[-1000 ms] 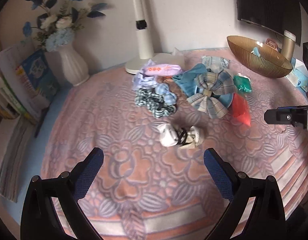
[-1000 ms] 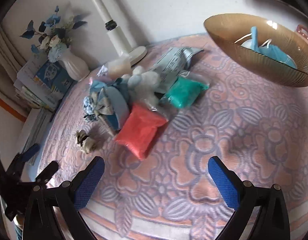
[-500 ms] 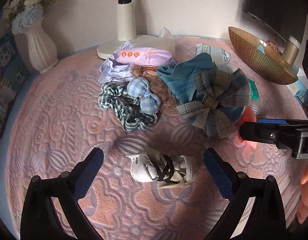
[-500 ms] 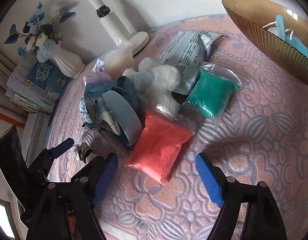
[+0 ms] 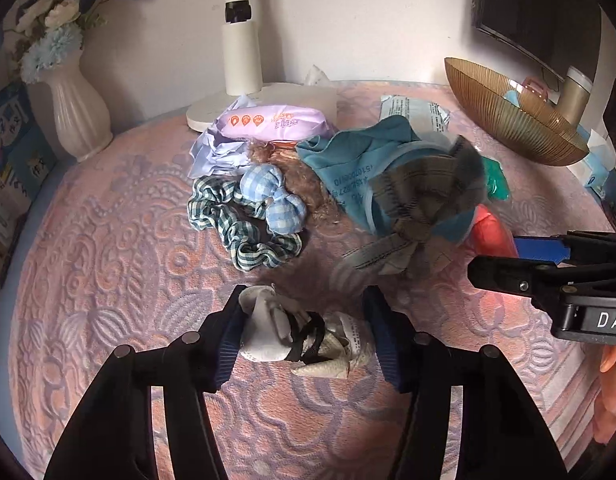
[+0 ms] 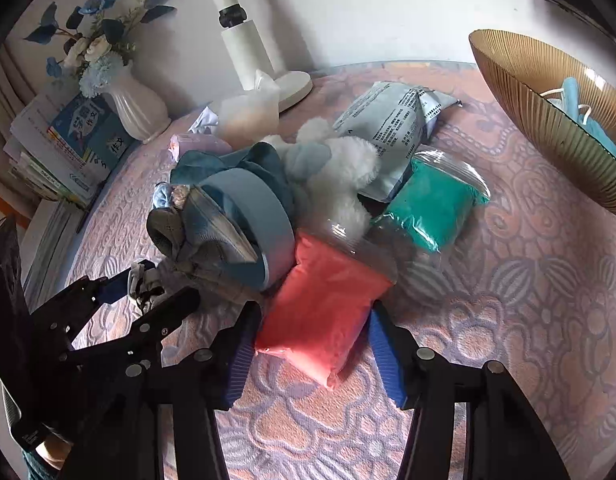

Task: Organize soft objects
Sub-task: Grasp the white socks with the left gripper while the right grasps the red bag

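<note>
Fingers of the left gripper (image 5: 304,330) stand part-open on either side of a small white cloth bundle (image 5: 298,336) tied with a black band; the left pad touches it, the right pad sits just beside it. Bare pink cloth (image 5: 108,280) spreads wide to the left of it. The right gripper (image 6: 311,354) is likewise part-open around the near end of the red bag (image 6: 323,312), neither pad clearly pressing. This bag leans against the blue bow (image 6: 236,224) and lies near the green bag (image 6: 431,204). Open cloth lies to the right, up to the brown bowl (image 6: 547,120).
</note>
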